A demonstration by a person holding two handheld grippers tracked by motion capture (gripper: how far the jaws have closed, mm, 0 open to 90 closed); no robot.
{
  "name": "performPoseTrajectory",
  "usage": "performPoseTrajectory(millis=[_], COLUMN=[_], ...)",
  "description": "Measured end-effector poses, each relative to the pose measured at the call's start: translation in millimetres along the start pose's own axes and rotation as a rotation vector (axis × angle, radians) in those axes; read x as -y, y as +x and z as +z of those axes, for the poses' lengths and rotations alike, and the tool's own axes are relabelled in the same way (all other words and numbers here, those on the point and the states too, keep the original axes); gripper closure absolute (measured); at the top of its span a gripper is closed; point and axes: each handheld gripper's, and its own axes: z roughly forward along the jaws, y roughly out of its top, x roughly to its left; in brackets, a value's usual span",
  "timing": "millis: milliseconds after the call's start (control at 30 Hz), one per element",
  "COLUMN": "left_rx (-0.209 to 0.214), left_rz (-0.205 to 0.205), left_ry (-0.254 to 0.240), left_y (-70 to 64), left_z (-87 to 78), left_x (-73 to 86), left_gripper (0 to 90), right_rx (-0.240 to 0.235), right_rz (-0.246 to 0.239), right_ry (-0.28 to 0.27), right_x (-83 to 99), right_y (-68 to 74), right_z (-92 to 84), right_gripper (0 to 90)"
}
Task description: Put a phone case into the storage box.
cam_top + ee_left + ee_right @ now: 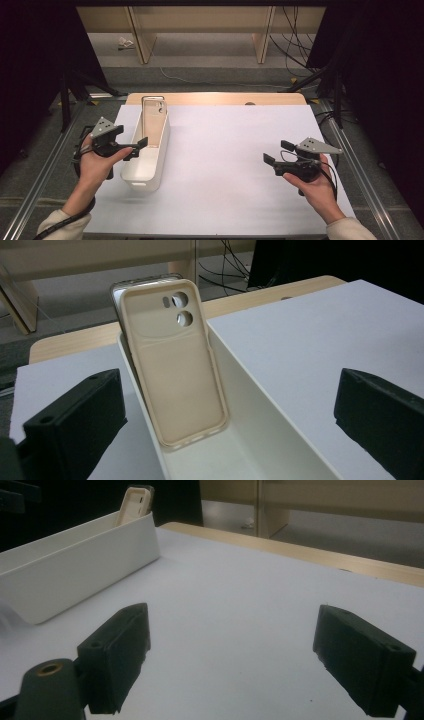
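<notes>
A beige phone case (pixel 175 365) stands upright, tilted back against the far end wall of a white rectangular bin (pixel 260 405), its hollow inner side and camera cut-outs facing the viewer. The left gripper (pixel 230 425) has its two black jaws spread wide apart, one on each side of the bin, above the white-covered tabletop (pixel 320 325)

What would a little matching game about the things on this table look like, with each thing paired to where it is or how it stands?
Things:
1. phone case
2. white bin
3. left tongs
4. right tongs

Descriptions:
a. open above bare white sheet, right side
b. leaning upright at the bin's far end
c. open, at the bin's left rim
d. long, standing on the left part of the sheet

Pairs: 1-b, 2-d, 3-c, 4-a
</notes>
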Motion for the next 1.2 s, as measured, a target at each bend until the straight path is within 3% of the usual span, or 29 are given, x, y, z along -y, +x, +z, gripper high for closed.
performPoseTrajectory(millis=[567, 833, 1200], left_rx=[0.062, 0.084, 0.105], left_rz=[0.03, 0.064, 0.087], left_ry=[0.0, -0.01, -0.005], left_y=[-20.1, -31.2, -37.1], left_z=[-11.2, -16.7, -20.0], left_x=[24.2, 32.2, 41.0], left_gripper=[0.0, 0.0, 0.0], right_rx=[-0.002, -0.002, -0.008], right_rz=[-0.001, -0.002, -0.004], right_ry=[0.005, 0.004, 0.008], right_x=[0.7, 0.7, 1.7], right_y=[-0.8, -1.0, -0.1], right_z=[-0.5, -1.0, -0.8], right_gripper=[16.1, 16.1, 16.1])
